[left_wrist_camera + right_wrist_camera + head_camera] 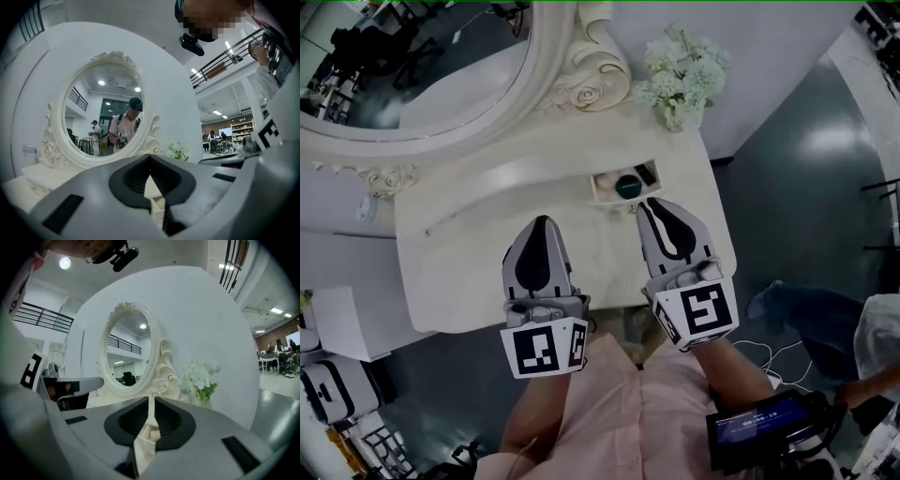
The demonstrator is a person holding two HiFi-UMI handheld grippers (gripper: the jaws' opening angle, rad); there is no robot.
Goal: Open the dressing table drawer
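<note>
The drawer (623,185) looks already open, so I hold both clear above the dressing table (478,272): left gripper (542,223) pressed together, right gripper (654,206) barely parted, both empty.

The dressing table (469,244) is creamy white, and so is the mirror frame (591,80) with its curly rose pattern. The flowers (680,66) are white with green leaves. The left gripper (541,228) and right gripper (661,208) are grey with black pads (534,264), and their cubes (544,349) are white with black squares. The shirt (619,422) is pale pink.
</note>
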